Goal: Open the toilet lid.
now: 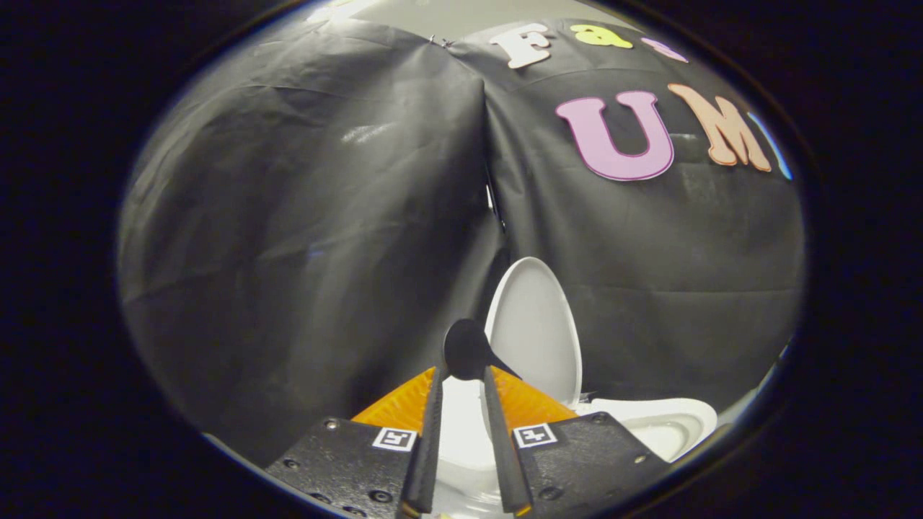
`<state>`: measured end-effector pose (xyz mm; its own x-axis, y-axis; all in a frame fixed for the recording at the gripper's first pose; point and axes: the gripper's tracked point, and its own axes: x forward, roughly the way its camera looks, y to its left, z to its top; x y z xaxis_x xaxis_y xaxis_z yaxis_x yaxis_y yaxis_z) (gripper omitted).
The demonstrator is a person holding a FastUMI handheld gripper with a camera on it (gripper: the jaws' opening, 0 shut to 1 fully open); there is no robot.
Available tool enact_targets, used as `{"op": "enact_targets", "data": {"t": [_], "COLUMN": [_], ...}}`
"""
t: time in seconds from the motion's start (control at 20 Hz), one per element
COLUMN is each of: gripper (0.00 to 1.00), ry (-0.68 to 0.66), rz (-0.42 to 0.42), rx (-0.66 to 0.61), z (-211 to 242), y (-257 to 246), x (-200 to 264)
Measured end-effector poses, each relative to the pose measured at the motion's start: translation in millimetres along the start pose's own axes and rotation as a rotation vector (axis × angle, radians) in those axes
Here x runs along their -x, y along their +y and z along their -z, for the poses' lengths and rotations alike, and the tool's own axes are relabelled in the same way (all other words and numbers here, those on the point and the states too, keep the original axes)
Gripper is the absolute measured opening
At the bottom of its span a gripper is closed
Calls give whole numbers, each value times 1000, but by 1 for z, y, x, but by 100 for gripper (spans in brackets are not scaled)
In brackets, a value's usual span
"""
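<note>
Orange claw (461, 375) fingers sit slightly parted, nothing clamped, with a black knob (465, 351) right at their tips. Just beyond, the toilet lid (535, 328) stands upright over the bowl (663, 425).

I am in a makeshift bathroom set up inside a recording booth, not a real home. A white toilet (649, 425) stands ahead of my gripper (461, 378), its lid (537, 331) raised upright against the back. Instead of tiles or plaster, wrinkled black cloth (310, 238) hangs all around as the wall, two sheets meeting at a seam straight above the toilet. Over the top edge of the cloth a strip of pale ceiling (461, 14) shows. My gripper's two fingers stand narrowly apart, a small black knob (465, 349) at their tips.
</note>
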<state>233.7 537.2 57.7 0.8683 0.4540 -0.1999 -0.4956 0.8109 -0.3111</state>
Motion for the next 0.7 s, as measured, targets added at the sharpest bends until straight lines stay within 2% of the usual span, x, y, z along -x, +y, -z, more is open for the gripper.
{"op": "enact_targets", "data": {"t": [0.3,0.4,0.7], "gripper": [55,60,61], "ry": [-82,-109,-171], "rz": [-43,-25,38], "rx": [5,1,9], "z": [-25,-36,-61], "y": [-5,-16,-62], "x": [32,42,82]}}
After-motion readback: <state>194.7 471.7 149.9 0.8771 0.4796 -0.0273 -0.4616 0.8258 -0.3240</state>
